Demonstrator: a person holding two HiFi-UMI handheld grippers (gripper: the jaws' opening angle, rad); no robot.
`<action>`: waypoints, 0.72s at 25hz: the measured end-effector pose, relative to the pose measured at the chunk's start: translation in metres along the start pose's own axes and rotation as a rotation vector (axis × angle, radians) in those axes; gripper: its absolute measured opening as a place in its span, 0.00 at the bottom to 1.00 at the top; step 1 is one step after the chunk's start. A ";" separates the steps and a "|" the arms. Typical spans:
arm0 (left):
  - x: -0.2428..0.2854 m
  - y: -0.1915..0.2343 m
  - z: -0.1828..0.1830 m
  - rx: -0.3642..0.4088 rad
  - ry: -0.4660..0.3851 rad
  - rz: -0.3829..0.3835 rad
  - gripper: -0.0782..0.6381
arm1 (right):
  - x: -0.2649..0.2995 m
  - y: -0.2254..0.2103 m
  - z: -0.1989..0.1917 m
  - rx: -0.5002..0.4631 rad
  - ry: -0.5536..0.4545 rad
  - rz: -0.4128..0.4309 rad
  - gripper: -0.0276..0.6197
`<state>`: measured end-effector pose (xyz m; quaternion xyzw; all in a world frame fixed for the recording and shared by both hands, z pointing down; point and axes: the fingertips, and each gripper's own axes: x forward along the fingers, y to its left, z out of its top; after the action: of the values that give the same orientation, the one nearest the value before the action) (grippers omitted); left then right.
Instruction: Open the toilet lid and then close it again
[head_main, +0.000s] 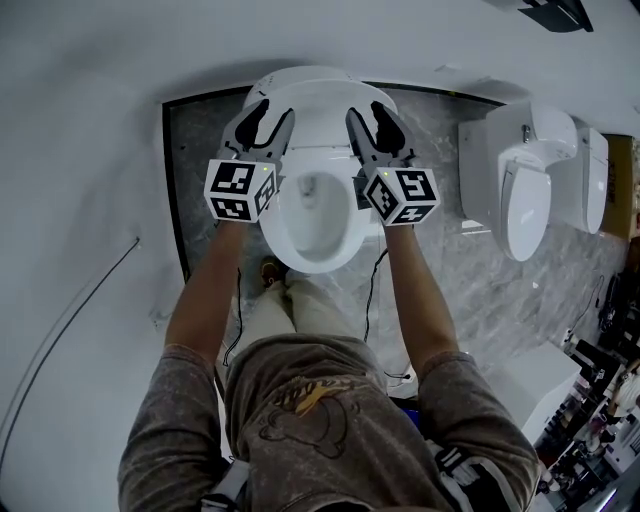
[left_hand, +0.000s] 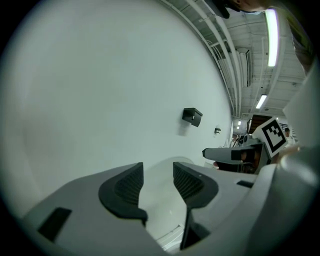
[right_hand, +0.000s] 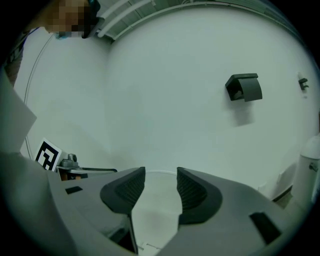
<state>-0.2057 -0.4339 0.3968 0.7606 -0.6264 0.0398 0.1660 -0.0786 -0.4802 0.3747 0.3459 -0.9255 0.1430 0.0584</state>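
Left gripper (head_main: 272, 111) and right gripper (head_main: 366, 109), jaws apart, face raised toilet lid (head_main: 320, 104).

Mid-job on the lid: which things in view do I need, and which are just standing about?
Part of the job:
toilet, its raised lid, left gripper and right gripper, both open, either side of the lid.

Just standing about:
other toilets at the right, cable at the left, black box on the wall.
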 end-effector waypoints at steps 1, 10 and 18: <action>0.001 -0.001 0.003 0.004 -0.005 -0.006 0.38 | 0.000 -0.001 0.001 0.005 0.000 0.002 0.37; 0.032 -0.001 0.004 0.039 0.042 -0.035 0.48 | 0.029 -0.038 -0.009 -0.027 0.103 0.003 0.48; 0.049 0.005 -0.013 0.012 0.093 -0.028 0.48 | 0.044 -0.048 -0.029 -0.038 0.191 0.042 0.48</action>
<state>-0.1984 -0.4772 0.4237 0.7675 -0.6072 0.0763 0.1908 -0.0798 -0.5338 0.4219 0.3100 -0.9253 0.1587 0.1499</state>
